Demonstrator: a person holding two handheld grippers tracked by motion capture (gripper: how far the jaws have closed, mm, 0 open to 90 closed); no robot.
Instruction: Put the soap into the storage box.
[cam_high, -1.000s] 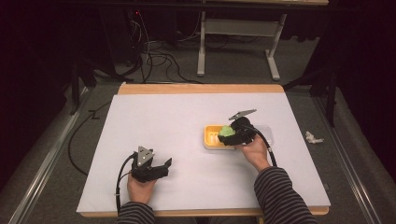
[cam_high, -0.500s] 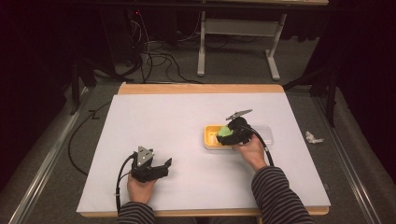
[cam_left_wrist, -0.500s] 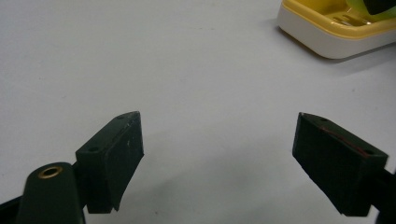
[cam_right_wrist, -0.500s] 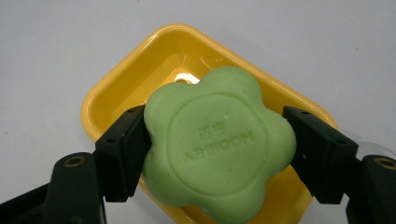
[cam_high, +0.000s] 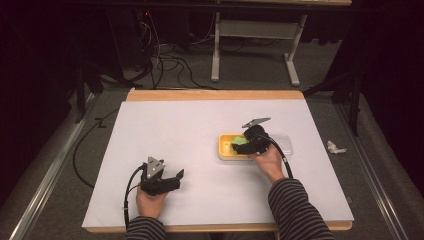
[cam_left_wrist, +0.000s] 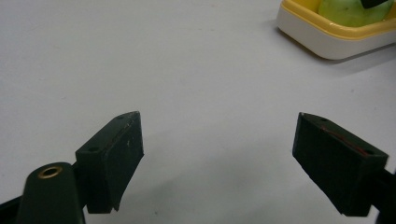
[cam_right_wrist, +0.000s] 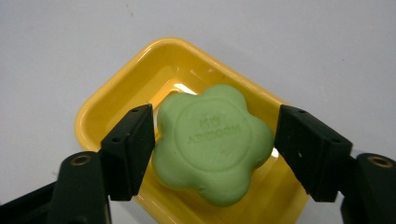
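Observation:
A green flower-shaped soap (cam_right_wrist: 212, 147) lies in a yellow dish (cam_right_wrist: 100, 116) right of the table's middle. My right gripper (cam_right_wrist: 217, 126) reaches down over the dish; its jaws have just been closing and now both pads rest against the soap's sides. In the high view the right gripper (cam_high: 240, 145) covers part of the soap (cam_high: 240, 141) and the yellow dish (cam_high: 223, 151). My left gripper (cam_high: 176, 179) rests low near the front edge, open, with bare white surface between its jaws (cam_left_wrist: 217, 140). The dish (cam_left_wrist: 322, 42) and the soap (cam_left_wrist: 348, 11) show at the left gripper view's top right corner.
A clear plastic lid or box (cam_high: 286, 141) lies just right of the dish. The white sheet (cam_high: 175, 130) covers the tabletop, with a wooden edge (cam_high: 210, 95) at the back. Cables (cam_high: 165, 65) and a metal stand (cam_high: 252, 30) are on the floor beyond; crumpled paper (cam_high: 335, 147) lies off to the right.
The right gripper's jaws have closed in on the green soap. Both hands have kept their places.

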